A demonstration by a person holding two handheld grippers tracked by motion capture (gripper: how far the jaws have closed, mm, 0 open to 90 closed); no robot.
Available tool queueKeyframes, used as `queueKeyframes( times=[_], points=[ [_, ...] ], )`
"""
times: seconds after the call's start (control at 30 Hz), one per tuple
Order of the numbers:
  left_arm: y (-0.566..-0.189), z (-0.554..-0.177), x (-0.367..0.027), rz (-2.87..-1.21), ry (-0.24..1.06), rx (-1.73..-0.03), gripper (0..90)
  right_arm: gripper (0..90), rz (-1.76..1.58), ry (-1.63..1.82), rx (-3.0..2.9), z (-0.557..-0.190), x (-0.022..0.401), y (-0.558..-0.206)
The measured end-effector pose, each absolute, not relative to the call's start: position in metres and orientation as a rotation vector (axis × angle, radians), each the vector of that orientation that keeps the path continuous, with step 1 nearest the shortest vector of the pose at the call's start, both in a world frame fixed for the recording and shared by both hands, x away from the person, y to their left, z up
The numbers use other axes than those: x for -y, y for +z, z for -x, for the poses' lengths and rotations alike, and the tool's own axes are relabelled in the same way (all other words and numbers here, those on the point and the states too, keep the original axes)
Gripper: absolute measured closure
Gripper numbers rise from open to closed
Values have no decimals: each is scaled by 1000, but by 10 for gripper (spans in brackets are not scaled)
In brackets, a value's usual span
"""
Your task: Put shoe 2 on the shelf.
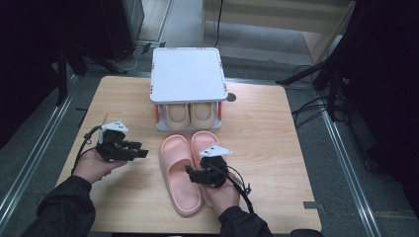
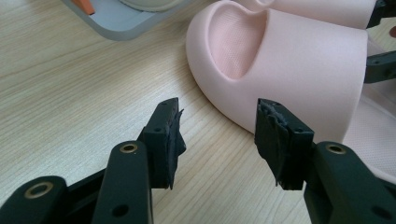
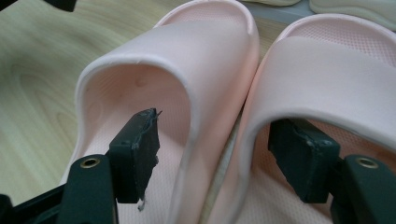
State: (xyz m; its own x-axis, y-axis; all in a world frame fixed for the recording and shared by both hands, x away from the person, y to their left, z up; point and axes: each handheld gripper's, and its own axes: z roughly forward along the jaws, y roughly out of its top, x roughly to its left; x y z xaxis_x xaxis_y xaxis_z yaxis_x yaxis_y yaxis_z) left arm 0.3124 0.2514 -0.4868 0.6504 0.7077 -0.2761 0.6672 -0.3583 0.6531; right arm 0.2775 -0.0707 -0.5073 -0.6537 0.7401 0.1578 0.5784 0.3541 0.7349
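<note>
Two matte pink foam slide slippers [image 1: 190,170] lie side by side, touching. Right gripper [image 3: 224,154]: jaws apart, one inside each slipper, straddling the adjoining walls. Left gripper [image 2: 217,135]: jaws apart, empty. White-topped grey shoe rack [image 1: 187,74] behind holds beige slippers [image 1: 190,114].

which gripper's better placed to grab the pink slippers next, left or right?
Right, probably. The right gripper has its open jaws straddling the touching inner edges of both pink slippers, one jaw inside each strap. The left gripper is open over bare table, beside one slipper's toe.

Your two slippers [image 1: 184,173] lie side by side on the table [image 1: 267,128], before the rack [image 1: 188,89] holding another pair [image 1: 189,115].
</note>
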Motion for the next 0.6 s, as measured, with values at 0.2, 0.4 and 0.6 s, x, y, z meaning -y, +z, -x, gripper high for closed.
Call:
queueKeyframes(
  times=[0.2,0.4,0.6],
  points=[
    [-487,-313,-252,-2098,72,-1068,508,351,-1283,1151,-2373,-284,58,-514],
    [-486,-313,-253,-2089,71,-1073,507,396,-1314,1110,-2336,-288,50,-519],
    [-487,-313,-253,-2085,70,-1078,507,571,-1320,1065,-2321,-292,51,-519]
  ],
)
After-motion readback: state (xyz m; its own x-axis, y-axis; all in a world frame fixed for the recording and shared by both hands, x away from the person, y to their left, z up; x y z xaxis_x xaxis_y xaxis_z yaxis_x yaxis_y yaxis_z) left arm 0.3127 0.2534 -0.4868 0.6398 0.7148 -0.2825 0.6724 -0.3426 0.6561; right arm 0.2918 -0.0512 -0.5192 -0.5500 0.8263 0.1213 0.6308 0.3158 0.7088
